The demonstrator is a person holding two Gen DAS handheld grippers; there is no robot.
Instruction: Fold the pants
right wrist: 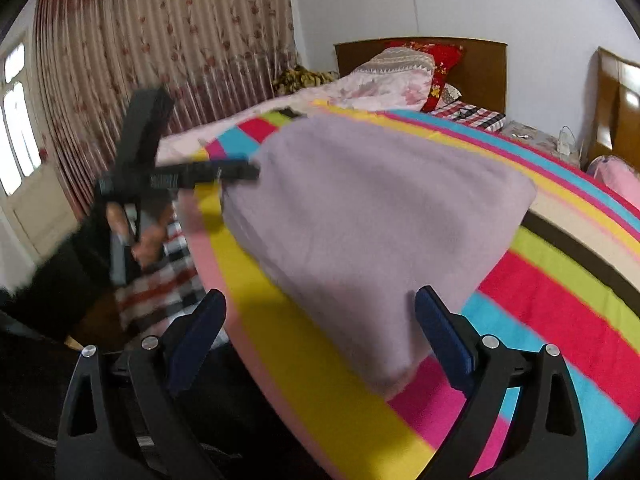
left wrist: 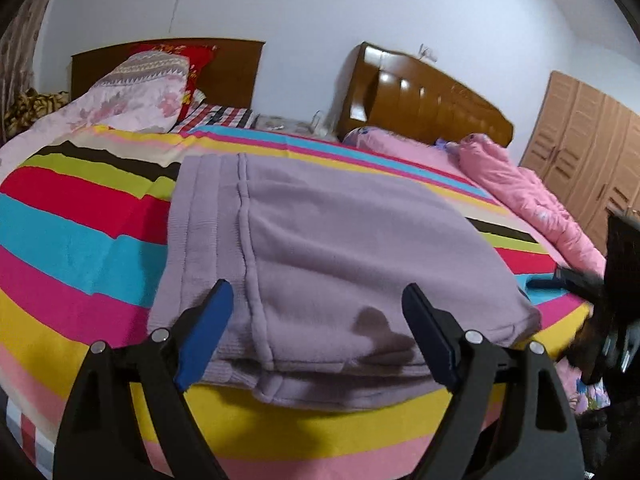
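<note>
We are looking at the lilac pants (left wrist: 320, 240) lying folded into a thick rectangle on the striped bedspread (left wrist: 80, 220), near the bed's front edge; we are judging them soft, fleecy, light and limp, likely to sag and unfold if lifted by one corner; we would be taking hold at the stacked near edge, through all layers. Our left gripper (left wrist: 318, 340) is standing wide with nothing between its pads; our right gripper (right wrist: 320, 344) is likewise gaping, empty, above the pants' near corner.

Lilac fleece pants (left wrist: 320, 240) folded into flat rectangle on striped bedspread (left wrist: 80, 220).
</note>
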